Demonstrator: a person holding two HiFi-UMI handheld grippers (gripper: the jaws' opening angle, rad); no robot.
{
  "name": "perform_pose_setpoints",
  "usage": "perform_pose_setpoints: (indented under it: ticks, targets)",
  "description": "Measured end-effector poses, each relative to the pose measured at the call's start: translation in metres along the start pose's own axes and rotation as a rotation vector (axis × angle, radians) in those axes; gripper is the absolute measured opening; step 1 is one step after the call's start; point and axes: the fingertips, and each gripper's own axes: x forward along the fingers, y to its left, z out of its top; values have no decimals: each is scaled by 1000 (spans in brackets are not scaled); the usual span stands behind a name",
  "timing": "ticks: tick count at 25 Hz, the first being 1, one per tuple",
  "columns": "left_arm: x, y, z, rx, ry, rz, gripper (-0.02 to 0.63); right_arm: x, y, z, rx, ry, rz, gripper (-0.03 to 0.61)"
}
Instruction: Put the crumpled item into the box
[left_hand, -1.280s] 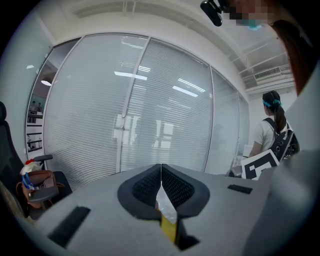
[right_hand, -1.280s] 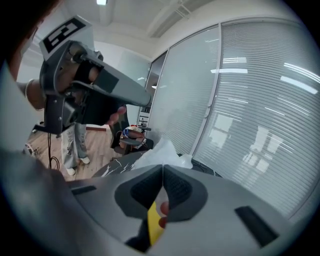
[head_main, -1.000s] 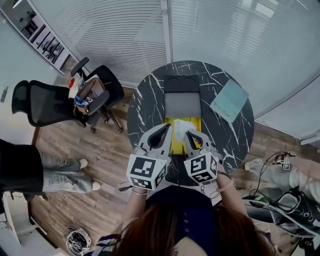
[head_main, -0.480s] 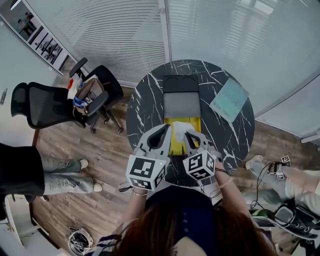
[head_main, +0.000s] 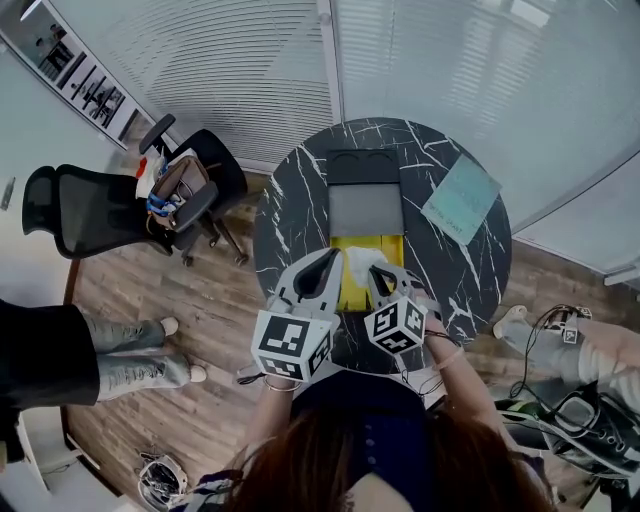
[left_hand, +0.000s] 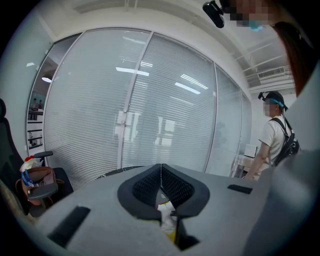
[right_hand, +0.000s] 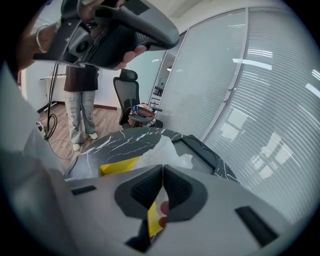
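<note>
Lying near the front edge of the round, dark marbled counter (head_main: 290, 200), the white crumpled item (head_main: 358, 262) is seen on top of a flat yellow thing (head_main: 349, 291), between the two gripper tips. A grey box (head_main: 365, 208) with a black far section is placed just behind the yellow thing, toward the middle of the counter, and nothing is seen inside it. A pale teal sheet (head_main: 460, 200) is laid to its right.

The left hand-held gripper (head_main: 333, 258) is held just to the left of the crumpled item. In the left gripper view its jaws (left_hand: 161, 172) are closed tip to tip, and white crumpled material (left_hand: 165, 209) with a little yellow is seen through the slit behind the tips. Whether any of it is pinched cannot be told.

The right hand-held gripper (head_main: 379, 271) is held at the item's right side. Its jaws (right_hand: 163, 170) are likewise pressed together, with the crumpled item (right_hand: 162, 149) rising directly beyond the tips and the yellow thing (right_hand: 117, 165) spread on the counter (right_hand: 125, 142) to the left.

Two black office chairs (head_main: 90, 205) are parked on the wooden floor to the left, and a standing person (right_hand: 82, 100) is seen beyond them.
</note>
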Motion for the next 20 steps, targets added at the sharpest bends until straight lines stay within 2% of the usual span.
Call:
perform_pose_setpoints:
  ticks: [20]
  targets:
    - [1, 8, -7, -10, 21, 9, 29, 44, 20, -41, -61, 108, 67, 28]
